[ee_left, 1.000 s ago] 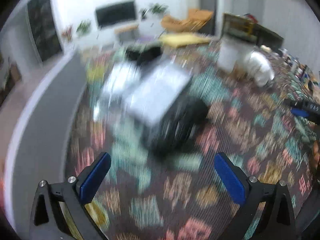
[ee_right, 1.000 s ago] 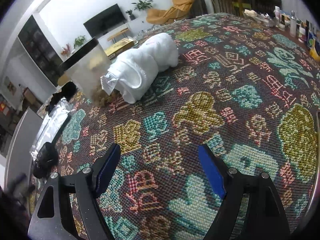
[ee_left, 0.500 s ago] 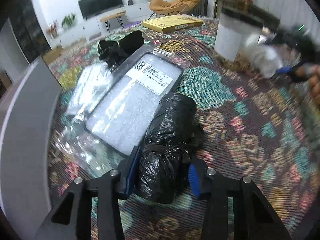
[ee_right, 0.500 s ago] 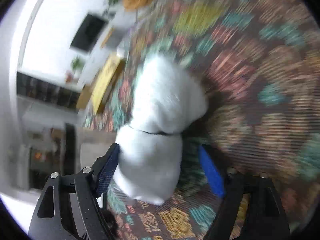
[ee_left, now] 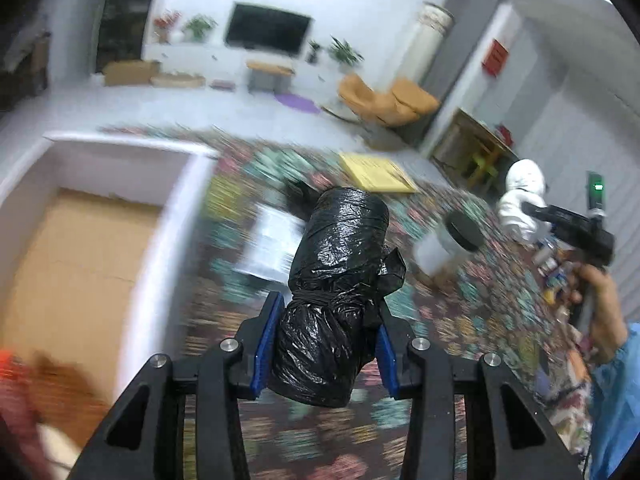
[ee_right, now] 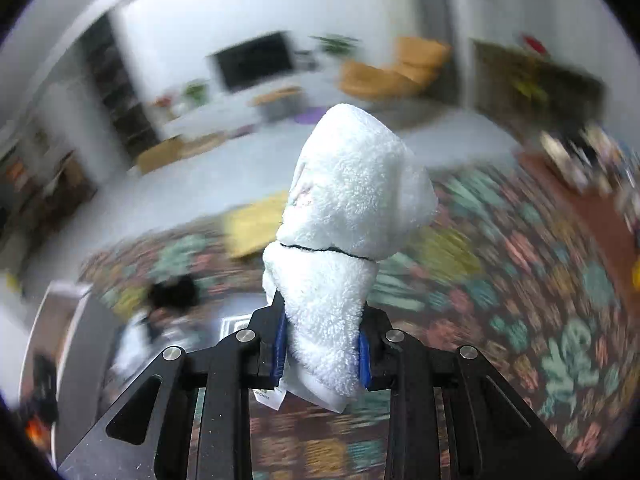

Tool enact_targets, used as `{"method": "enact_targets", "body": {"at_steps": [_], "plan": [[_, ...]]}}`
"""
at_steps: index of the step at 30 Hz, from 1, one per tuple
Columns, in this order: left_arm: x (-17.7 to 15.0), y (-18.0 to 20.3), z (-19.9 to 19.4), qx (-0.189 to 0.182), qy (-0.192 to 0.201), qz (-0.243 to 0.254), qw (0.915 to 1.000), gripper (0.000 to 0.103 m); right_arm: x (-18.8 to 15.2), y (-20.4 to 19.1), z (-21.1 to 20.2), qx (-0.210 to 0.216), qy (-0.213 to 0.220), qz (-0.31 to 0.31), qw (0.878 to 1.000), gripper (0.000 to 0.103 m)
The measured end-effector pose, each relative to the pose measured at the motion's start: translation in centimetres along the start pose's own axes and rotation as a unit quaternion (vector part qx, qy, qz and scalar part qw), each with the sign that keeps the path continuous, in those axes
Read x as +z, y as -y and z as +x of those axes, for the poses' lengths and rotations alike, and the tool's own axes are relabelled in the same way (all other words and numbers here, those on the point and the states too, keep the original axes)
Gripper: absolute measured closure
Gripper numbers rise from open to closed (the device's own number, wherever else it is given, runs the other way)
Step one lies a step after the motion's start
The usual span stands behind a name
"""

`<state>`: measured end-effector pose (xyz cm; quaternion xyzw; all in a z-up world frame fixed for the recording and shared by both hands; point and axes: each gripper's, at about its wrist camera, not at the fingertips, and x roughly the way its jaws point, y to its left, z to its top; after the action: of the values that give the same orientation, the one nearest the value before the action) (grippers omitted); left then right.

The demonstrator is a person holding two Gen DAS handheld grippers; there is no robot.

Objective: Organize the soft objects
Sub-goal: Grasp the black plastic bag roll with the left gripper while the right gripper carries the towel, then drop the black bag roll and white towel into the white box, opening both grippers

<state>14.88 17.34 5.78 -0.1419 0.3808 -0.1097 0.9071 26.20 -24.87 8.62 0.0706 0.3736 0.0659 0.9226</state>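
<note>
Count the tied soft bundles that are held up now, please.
2. The black plastic bundle sits in the left claw; the white towel roll sits in the right claw. Others may be hidden by blur.

A patterned cloth [ee_left: 472,320] bears a yellow box [ee_left: 376,174] and a black-lidded jar [ee_left: 448,242].

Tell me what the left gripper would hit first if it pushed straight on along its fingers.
The left gripper is shut on a black bag bundle that sticks out ahead. Beyond its tip lies the patterned cloth, probably near the silver packet. Blur makes depth uncertain.
</note>
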Motion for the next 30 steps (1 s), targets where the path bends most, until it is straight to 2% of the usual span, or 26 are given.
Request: {"method": "enact_targets", "body": {"at_steps": [2,4,5,8,9,10,11,12,13,15,16,19,20,22,24,27,30], "plan": [[0.3,-3.0,-2.8,0.043,0.014,-0.004,0.9989,0.061,-0.2,-6.2,-1.0,0.06,-0.012,-0.041,0.997,0.074],[-0.1,-6.0,-5.3,0.09,0.021,-0.01,0.9956,0.061,-1.4,-12.1,-1.8,0.127,-0.027,-0.065,0.989,0.073],[-0.4,-7.4,-6.3,0.11,0.022,-0.015,0.9936,0.061,-2.5,-16.0,-2.3,0.173,-0.04,-0.076,0.981,0.073],[-1.8,-11.8,-9.1,0.173,0.012,-0.036,0.9842,0.06,-5.5,-25.8,-3.0,0.274,-0.075,-0.103,0.953,0.071],[-2.4,-13.3,-10.2,0.203,0.011,-0.044,0.9781,0.058,-6.5,-28.5,-3.2,0.299,-0.086,-0.111,0.944,0.067],[-2.8,-14.2,-10.7,0.222,0.011,-0.048,0.9737,0.05,-7.8,-31.6,-3.2,0.322,-0.101,-0.118,0.934,0.054],[-3.1,-14.9,-11.1,0.238,0.009,-0.051,0.9699,0.03,-8.7,-33.6,-3.0,0.335,-0.111,-0.121,0.928,0.042],[-3.7,-15.6,-11.5,0.252,0.01,-0.055,0.9661,0.018,-9.6,-35.4,-2.7,0.347,-0.122,-0.123,0.922,0.017],[-4.0,-16.0,-11.9,0.26,0.016,-0.057,0.9639,0.005,-10.3,-36.5,-2.5,0.352,-0.128,-0.121,0.919,0.017],[-4.6,-16.2,-12.7,0.274,0.036,-0.06,0.9592,0.005,-11.2,-36.7,-2.0,0.349,-0.13,-0.109,0.922,0.017],[-4.7,-16.1,-12.9,0.273,0.042,-0.06,0.9592,0.005,-11.5,-36.1,-1.9,0.347,-0.128,-0.102,0.924,0.017],[-5.3,-14.9,-13.2,0.24,0.061,-0.061,0.9669,0.005,-12.4,-32.5,-1.7,0.284,-0.095,-0.111,0.948,0.016],[-5.5,-13.9,-13.0,0.221,0.063,-0.058,0.9716,0.005,-13.2,-30.3,-1.4,0.245,-0.083,-0.117,0.959,0.016],[-5.6,-11.3,-12.3,0.18,0.061,-0.047,0.9807,0.005,-15.0,-26.9,-0.8,0.177,-0.074,-0.122,0.974,0.016],[-5.9,-7.9,-11.0,0.123,0.052,-0.023,0.9907,0.005,-17.6,-21.8,0.6,0.095,-0.077,-0.112,0.986,0.016],[-7.6,-1.3,-7.9,0.053,0.026,0.035,0.9976,0.005,-21.5,-14.4,2.8,0.007,-0.107,-0.068,0.992,0.017],[-9.8,3.7,-3.6,0.022,-0.009,0.08,0.9965,0.005,-23.9,-8.3,3.3,-0.07,-0.105,-0.019,0.992,0.017]]}}
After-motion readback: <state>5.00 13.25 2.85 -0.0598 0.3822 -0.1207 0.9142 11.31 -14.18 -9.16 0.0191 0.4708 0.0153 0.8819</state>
